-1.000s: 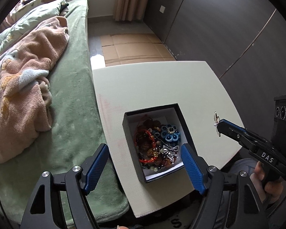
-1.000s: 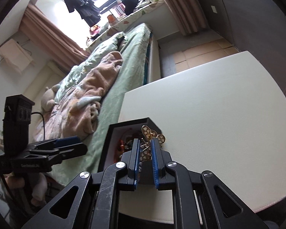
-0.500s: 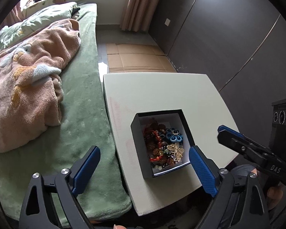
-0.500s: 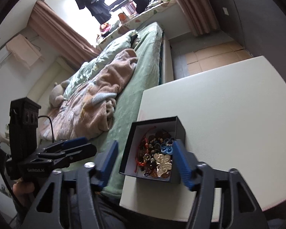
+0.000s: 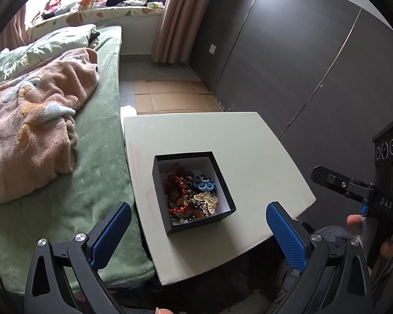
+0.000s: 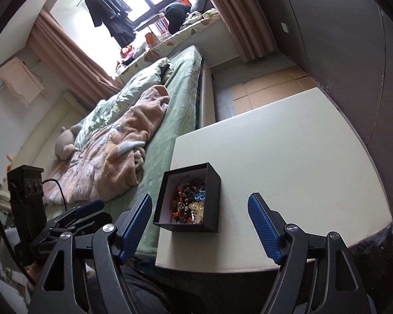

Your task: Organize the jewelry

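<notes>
All the jewelry [image 5: 191, 196] is seen heaped inside the black box [image 5: 224, 210] near the desk [image 5: 249, 141] edge beside the bed, none being left outside, while both the left tool [image 5: 196, 233] and right tool [image 6: 200, 225] are held apart and empty, their jaws just opened, so little appears left.

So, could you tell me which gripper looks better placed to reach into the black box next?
Probably the left gripper: its open jaws frame the black box head-on, whereas the right gripper sees it off to one side.
</notes>
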`<action>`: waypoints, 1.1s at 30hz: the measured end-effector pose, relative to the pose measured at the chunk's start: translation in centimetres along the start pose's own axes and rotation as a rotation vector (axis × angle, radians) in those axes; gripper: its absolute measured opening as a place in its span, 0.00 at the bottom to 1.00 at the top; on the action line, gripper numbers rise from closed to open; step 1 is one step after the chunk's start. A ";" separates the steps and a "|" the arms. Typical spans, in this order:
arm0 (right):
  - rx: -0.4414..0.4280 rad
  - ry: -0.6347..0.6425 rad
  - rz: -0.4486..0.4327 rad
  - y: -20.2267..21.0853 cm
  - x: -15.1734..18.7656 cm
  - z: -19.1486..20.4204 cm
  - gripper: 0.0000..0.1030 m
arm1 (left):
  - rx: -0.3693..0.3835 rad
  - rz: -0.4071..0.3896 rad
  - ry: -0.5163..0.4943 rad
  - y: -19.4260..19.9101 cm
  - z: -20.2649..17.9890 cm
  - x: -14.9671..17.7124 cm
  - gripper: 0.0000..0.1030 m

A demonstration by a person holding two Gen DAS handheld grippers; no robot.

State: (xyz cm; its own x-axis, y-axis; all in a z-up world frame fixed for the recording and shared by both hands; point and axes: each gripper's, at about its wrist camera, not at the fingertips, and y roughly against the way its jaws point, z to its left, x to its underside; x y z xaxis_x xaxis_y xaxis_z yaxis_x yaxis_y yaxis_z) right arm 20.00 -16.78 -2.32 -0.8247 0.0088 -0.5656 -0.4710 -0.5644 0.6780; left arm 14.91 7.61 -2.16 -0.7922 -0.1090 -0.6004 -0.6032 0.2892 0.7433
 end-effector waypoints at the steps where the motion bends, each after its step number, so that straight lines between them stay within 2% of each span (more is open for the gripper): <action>1: 0.006 0.013 0.013 0.2 0.0 0.1 0.74 | 0.002 -0.008 -0.004 0.2 -0.4 0.2 1.00; 6: 0.045 0.031 0.005 2.7 1.0 -0.4 0.75 | 0.003 -0.063 -0.035 1.5 -2.2 1.3 1.00; 8: 0.073 0.030 -0.003 3.5 1.7 -0.9 0.86 | 0.004 -0.091 -0.037 2.1 -2.8 1.7 1.00; 9: 0.103 0.035 -0.017 4.0 1.9 -1.2 0.96 | 0.003 -0.108 -0.036 2.4 -2.9 1.9 1.00; 10: 0.139 0.040 -0.030 4.5 2.3 -1.5 1.00 | 0.002 -0.121 -0.036 2.6 -3.0 2.0 1.00; 16: 0.207 0.020 -0.037 6.2 4.0 -2.9 1.00 | -0.027 -0.162 -0.043 3.3 -3.8 3.0 1.00; 21: 0.195 0.060 -0.062 8.0 5.5 -2.2 1.00 | -0.087 -0.167 -0.040 3.2 -4.2 4.4 1.00; 26: 0.204 0.106 -0.058 8.2 7.4 -1.3 1.00 | -0.150 -0.262 -0.024 4.9 -4.5 5.2 1.00; 30: 0.200 0.123 -0.064 8.1 8.5 -0.4 1.00 | -0.171 -0.283 -0.021 5.5 -4.5 5.7 1.00; 33: 0.264 0.148 -0.096 8.1 9.0 0.4 1.00 | -0.199 -0.320 -0.005 5.8 -4.6 6.2 1.00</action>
State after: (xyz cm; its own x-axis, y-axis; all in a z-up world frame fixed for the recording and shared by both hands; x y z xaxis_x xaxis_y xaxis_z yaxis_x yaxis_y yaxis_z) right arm 8.66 -21.01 -1.69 -0.7273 -0.0798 -0.6816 -0.6251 -0.3328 0.7060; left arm 6.09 4.25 -0.24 -0.5609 -0.1587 -0.8125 -0.8265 0.0506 0.5607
